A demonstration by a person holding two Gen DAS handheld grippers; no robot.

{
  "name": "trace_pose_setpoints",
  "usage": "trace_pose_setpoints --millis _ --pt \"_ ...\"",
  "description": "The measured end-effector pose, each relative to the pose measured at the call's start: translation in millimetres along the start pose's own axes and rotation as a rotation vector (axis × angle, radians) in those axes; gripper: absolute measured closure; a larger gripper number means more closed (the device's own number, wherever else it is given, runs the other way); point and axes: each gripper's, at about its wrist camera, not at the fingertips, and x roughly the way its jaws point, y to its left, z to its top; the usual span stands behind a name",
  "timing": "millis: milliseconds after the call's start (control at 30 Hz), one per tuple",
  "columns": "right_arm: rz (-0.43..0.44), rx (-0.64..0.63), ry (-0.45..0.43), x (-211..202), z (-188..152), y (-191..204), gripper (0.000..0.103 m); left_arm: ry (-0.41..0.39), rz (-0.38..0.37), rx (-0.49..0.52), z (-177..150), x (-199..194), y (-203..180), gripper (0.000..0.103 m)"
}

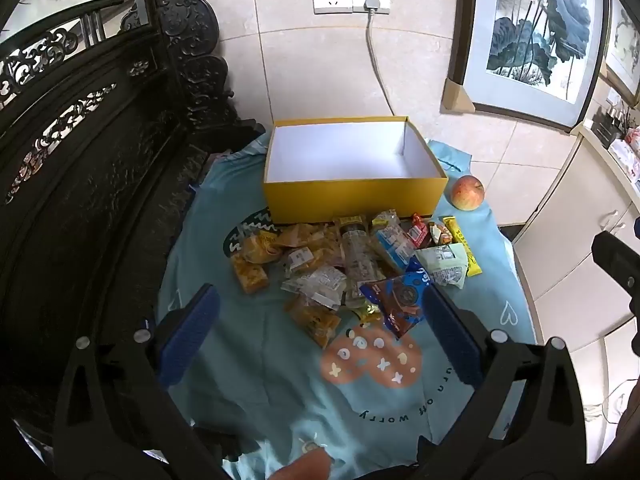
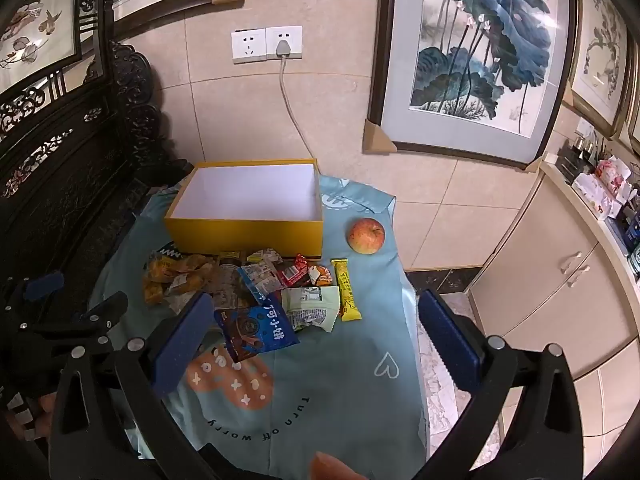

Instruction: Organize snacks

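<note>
Both jaws stand wide with nothing between the pads: left gripper and right gripper hang above the near part of the table, tilted down toward the snack pile. Table is covered by a light blue cloth with a cookie print and lettering. Snacks lie heaped mid-table, right against the front wall of the yellow box, which sits at the far edge, lid off, white inside, nothing in it. Left gripper: pile is ahead of and between its blue fingers, not touching; the dark blue cookie packet is the nearest piece, lying just inside the right-hand finger. Orange-yellow wrapped cakes make up the left end of the pile, a clear plastic jar lies in the middle, a pale green packet and a yellow bar sit at the right end. Small red wrappers sit close to the box. Right gripper: same pile lies ahead and left of centre, cookie packet just beside its left finger, its right finger out past the table's right edge over the floor. Apple stands alone near the far right corner, beside the box, apart from the pile. A fingertip shows at the bottom of the left view.
</note>
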Motion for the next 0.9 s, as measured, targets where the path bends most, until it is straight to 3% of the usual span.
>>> trace_pose_setpoints --millis 367,500,567,700,900 --pt "0.000 0.000 -0.001 1.7 -3.0 -2.3 0.001 0.036 -0.021 -0.053 -4.7 -2.3 8.6 0.002" --pt "0.004 0.006 -0.003 -2.9 -0.4 -2.7 0.001 0.080 -0.076 -0.002 -12.6 -3.1 0.8 0.002" --pt "0.010 0.010 -0.002 -1.9 1.3 -3.9 0.001 0.106 -0.059 0.018 -13.8 -0.7 -0.9 0.002" --pt "0.027 0.005 0.003 2.9 -0.3 -5.2 0.001 0.091 -0.051 -0.045 -7.8 3.7 15.4 0.002" --pt "0.050 0.019 -0.002 16.6 4.5 -20.3 0.001 0.034 0.074 -0.032 3.6 10.4 23.8 0.002"
